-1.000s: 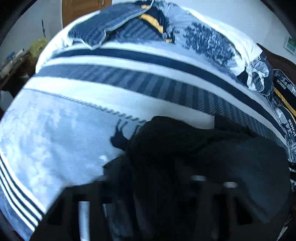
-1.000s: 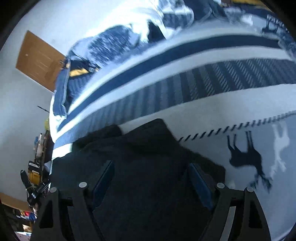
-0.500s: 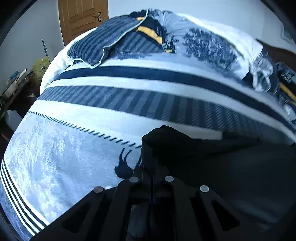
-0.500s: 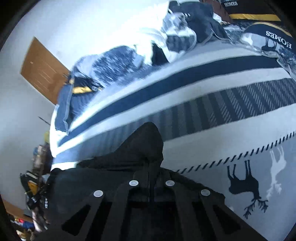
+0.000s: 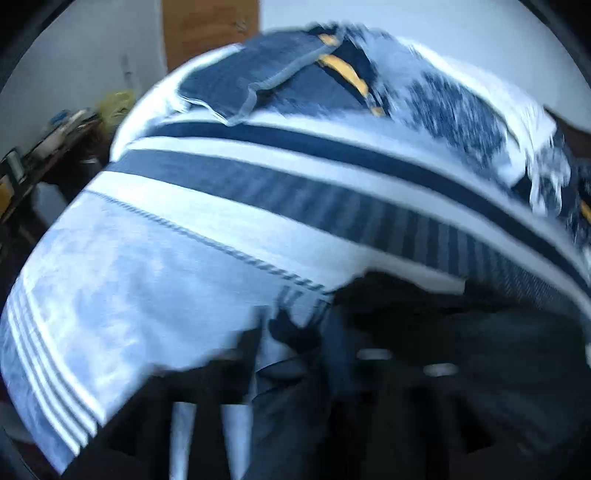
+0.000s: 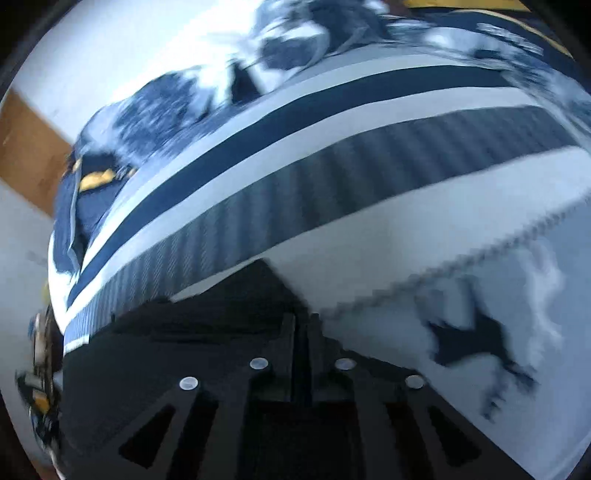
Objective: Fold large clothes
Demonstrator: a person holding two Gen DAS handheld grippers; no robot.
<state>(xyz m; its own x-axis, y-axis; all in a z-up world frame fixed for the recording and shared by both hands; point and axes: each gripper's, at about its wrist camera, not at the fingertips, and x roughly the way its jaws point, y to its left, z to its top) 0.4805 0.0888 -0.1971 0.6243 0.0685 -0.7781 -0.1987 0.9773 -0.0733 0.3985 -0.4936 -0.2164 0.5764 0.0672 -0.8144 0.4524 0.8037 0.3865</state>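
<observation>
A large black garment lies on the striped blue and white bedspread. It also shows in the right wrist view. My left gripper is low over the garment's left edge; the frame is blurred, and its fingers appear spread apart with cloth between them. My right gripper is shut on a corner of the black garment, its fingers pressed together with the cloth's point just ahead of them.
A rumpled duvet and pillows are heaped at the far side of the bed. A wooden door stands behind. A cluttered side table is left of the bed. A deer print marks the bedspread.
My left gripper has gone from shut to spread apart and the view has swung and blurred. My right gripper stays shut on the garment and has moved lower toward the bed.
</observation>
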